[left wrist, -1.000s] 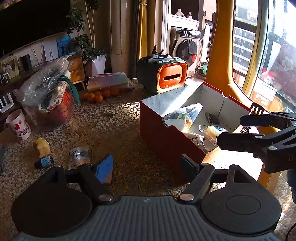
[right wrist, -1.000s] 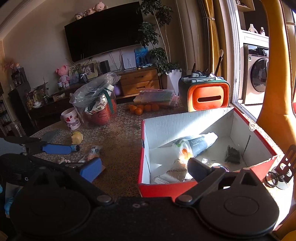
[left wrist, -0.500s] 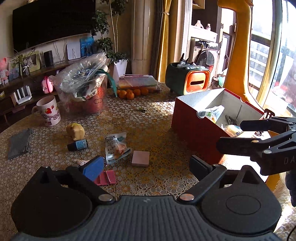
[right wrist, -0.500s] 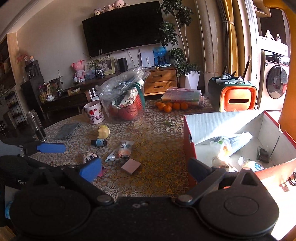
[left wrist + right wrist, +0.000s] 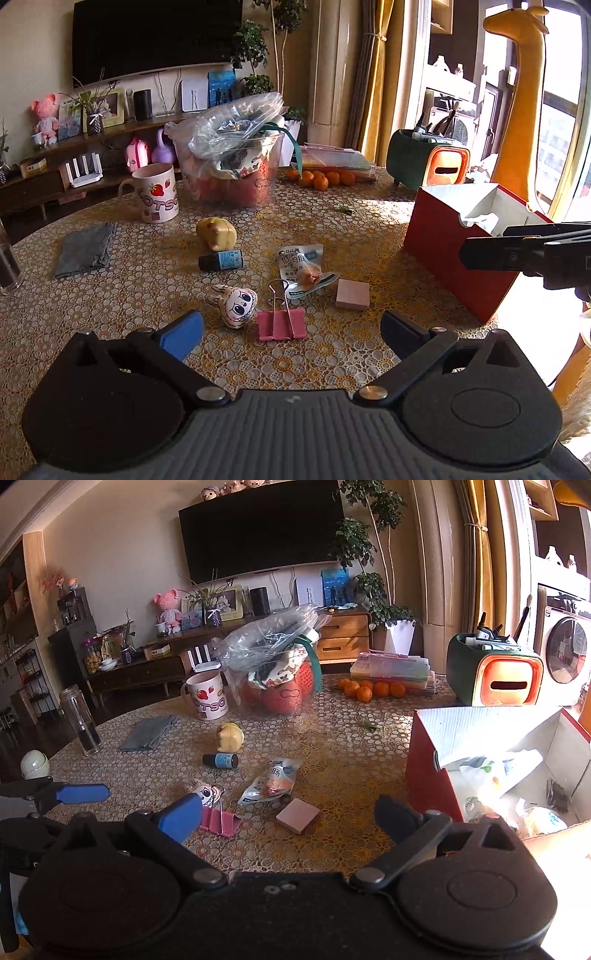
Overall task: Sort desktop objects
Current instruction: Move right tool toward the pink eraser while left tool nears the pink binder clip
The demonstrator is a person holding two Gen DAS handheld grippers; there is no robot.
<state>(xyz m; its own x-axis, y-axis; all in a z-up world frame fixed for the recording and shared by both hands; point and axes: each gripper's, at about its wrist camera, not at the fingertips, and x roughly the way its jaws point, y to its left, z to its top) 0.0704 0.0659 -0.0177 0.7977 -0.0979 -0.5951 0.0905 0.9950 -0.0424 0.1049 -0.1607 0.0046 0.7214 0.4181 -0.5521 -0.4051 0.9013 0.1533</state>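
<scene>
Loose items lie on the patterned table: a pink binder clip (image 5: 281, 324), a rabbit-face toy (image 5: 236, 304), a snack packet (image 5: 303, 270), a pink block (image 5: 352, 294), a small dark bottle (image 5: 220, 260) and a yellow toy (image 5: 216, 233). The red box (image 5: 448, 254) stands at the right and holds bags (image 5: 491, 770). My left gripper (image 5: 290, 332) is open and empty, just short of the clip. My right gripper (image 5: 288, 814) is open and empty, near the pink block (image 5: 298, 815).
A strawberry mug (image 5: 157, 197), a grey cloth (image 5: 85, 250), a tub with a plastic bag (image 5: 236, 162), oranges (image 5: 325, 179) and a green-orange organiser (image 5: 428, 164) stand further back. A glass bottle (image 5: 80, 720) stands at the left edge.
Both grippers have swung left, away from the red box, toward the loose items. The clip, the rabbit toy and the block have come into view. Both stayed open.
</scene>
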